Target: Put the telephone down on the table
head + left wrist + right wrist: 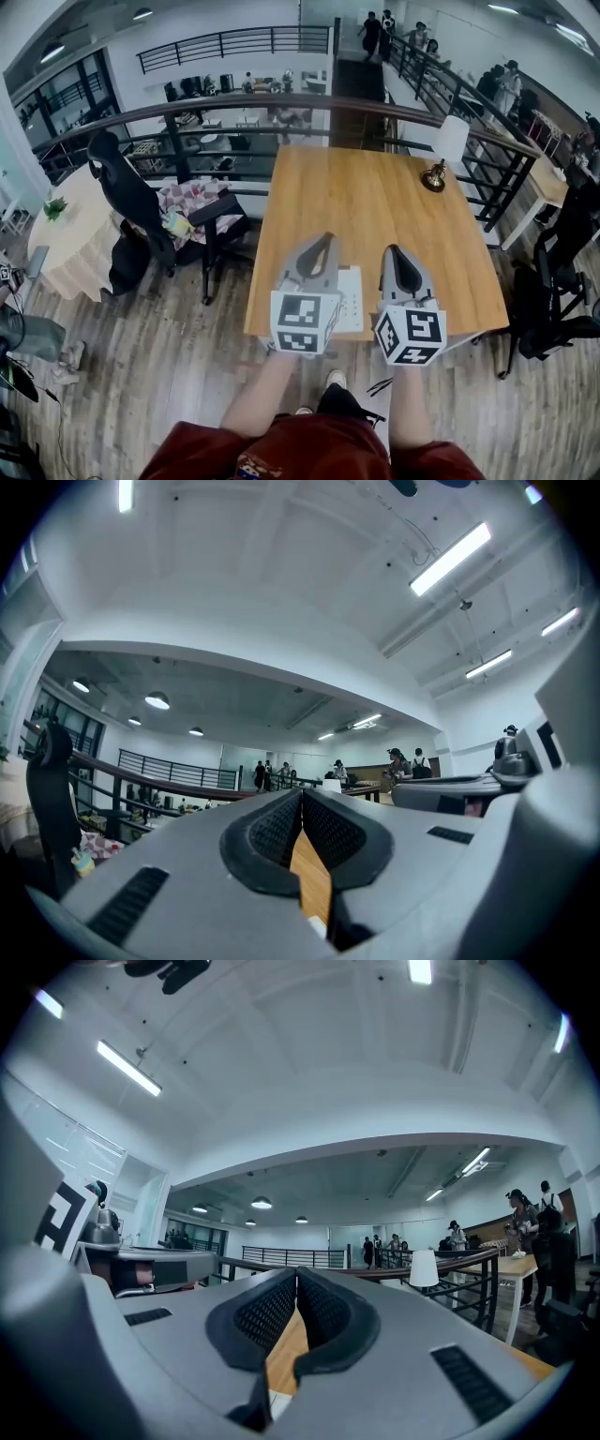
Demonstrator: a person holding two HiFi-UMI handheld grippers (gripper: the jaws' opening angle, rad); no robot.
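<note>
While my left hand-held gripper (pixel 327 238) and right hand-held gripper (pixel 393 250) hang shut and empty, the flat white push-button telephone (pixel 352 295) lies on the light wooden counter (pixel 375 206) between them, at lower centre. That fits a finished set-down or a pick-up to come.

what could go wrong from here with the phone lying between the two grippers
1. The telephone lies right at the near edge of the table, so a small bump might push it off.
2. The left gripper and right gripper are both shut and empty, close on either side of the telephone; opening them there could knock it or each other.
</note>
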